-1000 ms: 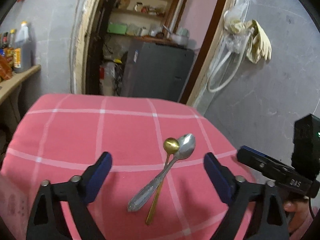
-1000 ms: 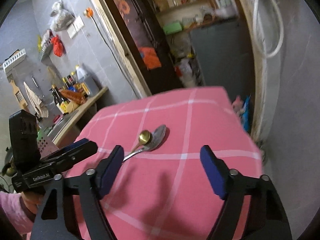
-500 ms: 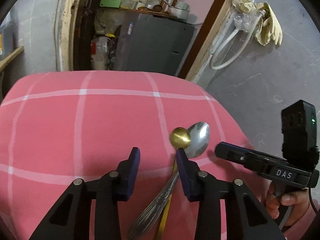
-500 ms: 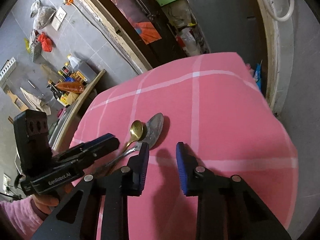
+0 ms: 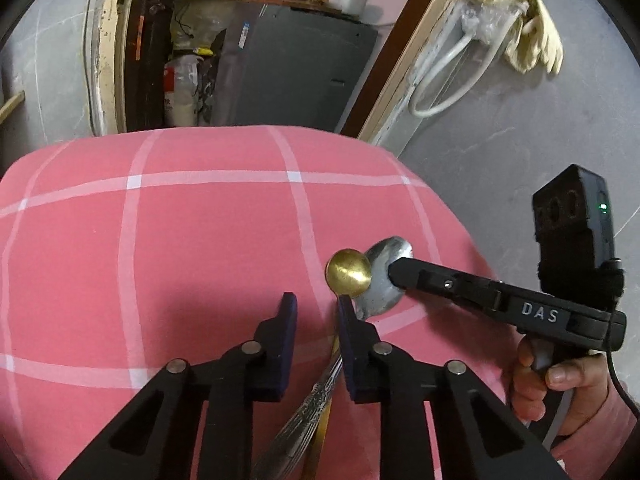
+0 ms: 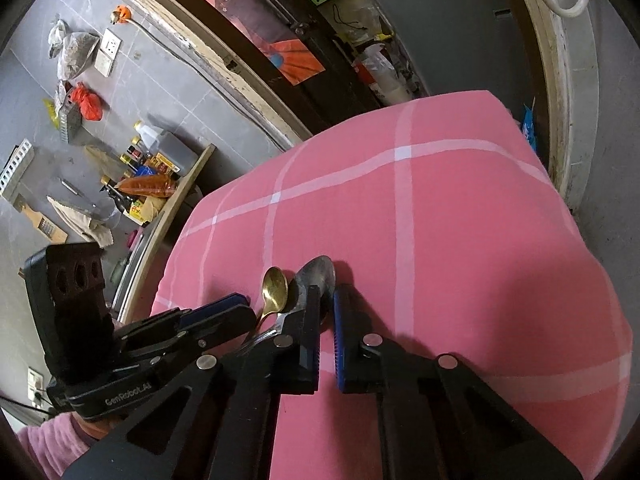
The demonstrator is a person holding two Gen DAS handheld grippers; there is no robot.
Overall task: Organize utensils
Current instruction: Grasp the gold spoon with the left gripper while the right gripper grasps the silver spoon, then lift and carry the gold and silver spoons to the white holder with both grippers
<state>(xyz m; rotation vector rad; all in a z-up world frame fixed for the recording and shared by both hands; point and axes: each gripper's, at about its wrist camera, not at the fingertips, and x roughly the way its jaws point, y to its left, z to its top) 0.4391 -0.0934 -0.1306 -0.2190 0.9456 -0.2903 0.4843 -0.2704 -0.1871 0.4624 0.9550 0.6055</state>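
A gold spoon and a silver spoon lie crossed on the pink checked tablecloth, bowls side by side. My left gripper hovers over their necks with its jaws closing. Only cloth shows between its tips, and the gold neck runs under the right finger. My right gripper is shut on the right rim of the silver bowl, one finger inside the bowl and one outside.
Beyond the table's far edge is a doorway with a grey cabinet. A white hose and yellow gloves hang on the right wall. A shelf with bottles runs along the left. A hand holds the right gripper's handle.
Both grippers came down and forward onto the spoons. Their jaws went from wide apart to narrow, and the right gripper's tip reached the silver bowl.
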